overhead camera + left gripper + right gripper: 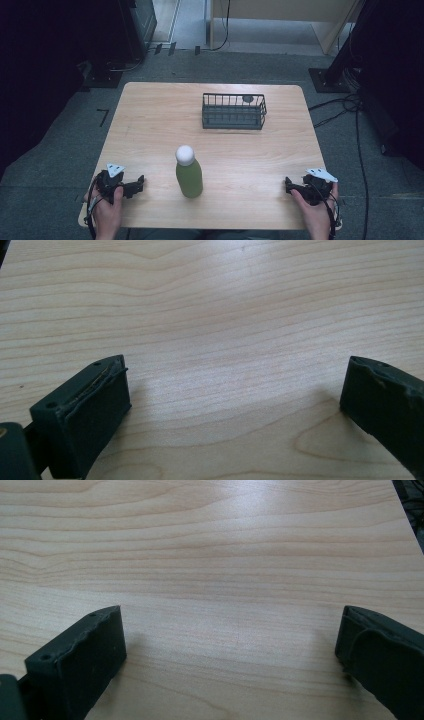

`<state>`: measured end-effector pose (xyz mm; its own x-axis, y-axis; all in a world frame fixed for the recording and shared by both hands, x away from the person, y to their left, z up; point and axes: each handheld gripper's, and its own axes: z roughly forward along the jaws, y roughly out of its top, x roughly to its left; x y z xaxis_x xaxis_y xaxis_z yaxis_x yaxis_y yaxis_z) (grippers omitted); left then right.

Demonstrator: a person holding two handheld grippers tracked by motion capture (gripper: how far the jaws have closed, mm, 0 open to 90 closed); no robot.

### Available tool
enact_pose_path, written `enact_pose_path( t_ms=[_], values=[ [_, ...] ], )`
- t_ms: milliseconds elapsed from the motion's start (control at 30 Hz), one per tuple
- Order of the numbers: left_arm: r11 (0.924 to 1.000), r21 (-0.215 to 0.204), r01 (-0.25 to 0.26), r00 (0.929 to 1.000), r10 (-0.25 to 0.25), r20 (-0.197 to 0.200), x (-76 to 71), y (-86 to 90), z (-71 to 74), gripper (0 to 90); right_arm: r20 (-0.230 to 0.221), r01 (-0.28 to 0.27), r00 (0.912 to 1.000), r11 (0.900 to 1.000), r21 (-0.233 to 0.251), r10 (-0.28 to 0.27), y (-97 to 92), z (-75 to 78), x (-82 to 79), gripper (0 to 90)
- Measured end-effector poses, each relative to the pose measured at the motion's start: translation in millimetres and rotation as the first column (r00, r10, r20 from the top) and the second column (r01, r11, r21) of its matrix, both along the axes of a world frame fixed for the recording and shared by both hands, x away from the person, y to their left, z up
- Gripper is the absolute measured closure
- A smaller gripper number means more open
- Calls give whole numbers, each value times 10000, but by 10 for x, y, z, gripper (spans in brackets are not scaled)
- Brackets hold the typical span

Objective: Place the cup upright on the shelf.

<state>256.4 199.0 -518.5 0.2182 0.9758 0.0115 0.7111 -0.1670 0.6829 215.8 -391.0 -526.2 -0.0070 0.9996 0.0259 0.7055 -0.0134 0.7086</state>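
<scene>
a green bottle [189, 176] with a white cap stands upright near the middle of the bench [150, 115], between the two grippers and well apart from each. the left gripper [136, 184] and right gripper [289, 186] rest at the near corners, fingers released, wood bare between them. a wire basket [233, 111] sits farther back.

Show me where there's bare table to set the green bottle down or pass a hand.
Bare wood runs between the green bottle and the wire basket, and on each side of the bottle out to the left tongs and right tongs. The only crowded part is the basket's far strip of table.
</scene>
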Motion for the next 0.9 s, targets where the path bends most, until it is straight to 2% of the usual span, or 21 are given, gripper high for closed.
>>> enact_pose_path(
  t_ms=[67, 133, 167, 233, 267, 367, 467, 600, 667, 900],
  values=[
    [10000, -4, -2, 10000, 2, 2, 0, 0, 0, 0, 10, -10, 10000, 10000, -1, 10, 2, 1, 1, 3],
    [10000, -2, -1, 10000, 1, 3, 0, 0, 0, 0, 107, 69, 9999, 10000, 54, -69, 16, 15, -12, 83],
    [10000, -2, -4, 10000, 4, 3, 0, 0, 0, 0, 242, 203, 9995, 9998, -38, -202, 42, 34, -25, 131],
    [10000, 1, -4, 10000, 4, -1, 0, -1, 0, 0, 466, 218, 9987, 9988, -431, -197, 126, 77, -48, 120],
    [10000, 5, 0, 10000, 0, 0, 0, -1, 0, 0, 513, 75, 9987, 9988, -474, -51, 175, 102, -54, 122],
    [10000, 6, -1, 10000, 1, 0, 0, -1, 0, 0, 778, -567, 9953, 9983, -120, 574, 349, 173, -63, 111],
    [10000, -1, -6, 10000, 6, 0, 0, -2, 0, 0, 930, -1133, 9895, 9934, 197, 1111, 541, 238, -49, 84],
    [10000, 4, 2, 10000, -2, -1, 0, -1, 0, 0, 1041, -1955, 9762, 9798, 421, 1903, 829, 333, -50, 51],
    [10000, 8, 1, 10000, -1, 0, 0, -1, 0, 0, 1063, -2455, 9650, 9684, 442, 2397, 968, 380, -49, 24],
    [10000, 4, 2, 10000, -2, 0, 0, -1, 0, 0, 1263, -3395, 9354, 9388, 584, 3304, 1359, 511, -45, 6]
  ],
)
